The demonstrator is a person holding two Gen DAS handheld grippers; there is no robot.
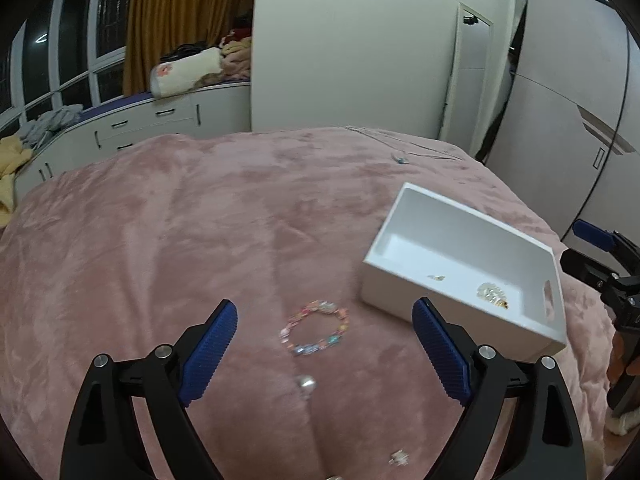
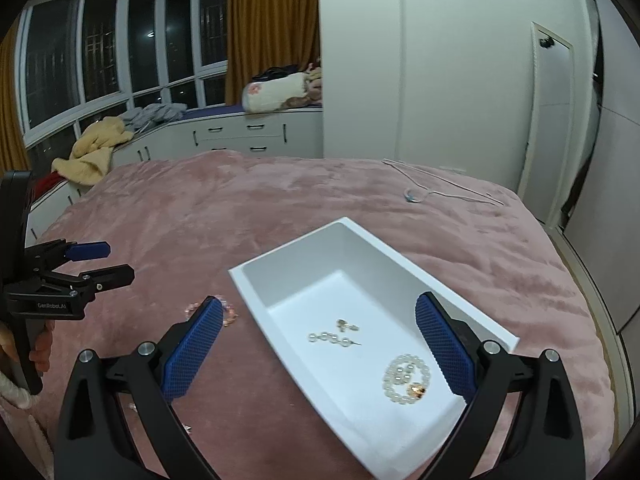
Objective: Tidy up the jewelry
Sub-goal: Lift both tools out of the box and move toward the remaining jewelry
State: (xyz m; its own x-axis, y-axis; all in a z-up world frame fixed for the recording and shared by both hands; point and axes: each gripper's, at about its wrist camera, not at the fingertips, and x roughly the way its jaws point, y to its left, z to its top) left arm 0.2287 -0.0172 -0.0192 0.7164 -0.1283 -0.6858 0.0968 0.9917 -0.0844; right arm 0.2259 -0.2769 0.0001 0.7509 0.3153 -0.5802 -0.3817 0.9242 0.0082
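A white tray (image 1: 404, 216) lies on the pink bed cover; it also shows in the right wrist view (image 2: 304, 240). Inside it lie a pearl bracelet (image 2: 406, 378), a pearl earring strip (image 2: 330, 338) and a small gold piece (image 2: 346, 325). A colourful bead bracelet (image 1: 316, 328) lies on the cover left of the tray, with a pearl piece (image 1: 305, 384) and a small silver piece (image 1: 399, 458) nearer me. My left gripper (image 1: 324, 316) is open, above the bead bracelet. My right gripper (image 2: 320, 312) is open and empty over the tray.
A thin chain necklace with a blue pendant (image 2: 414, 196) lies at the far side of the bed; it also shows in the left wrist view (image 1: 400, 159). White drawers (image 2: 240, 136) with piled clothes stand under the window. Wardrobe doors (image 1: 560, 120) stand right.
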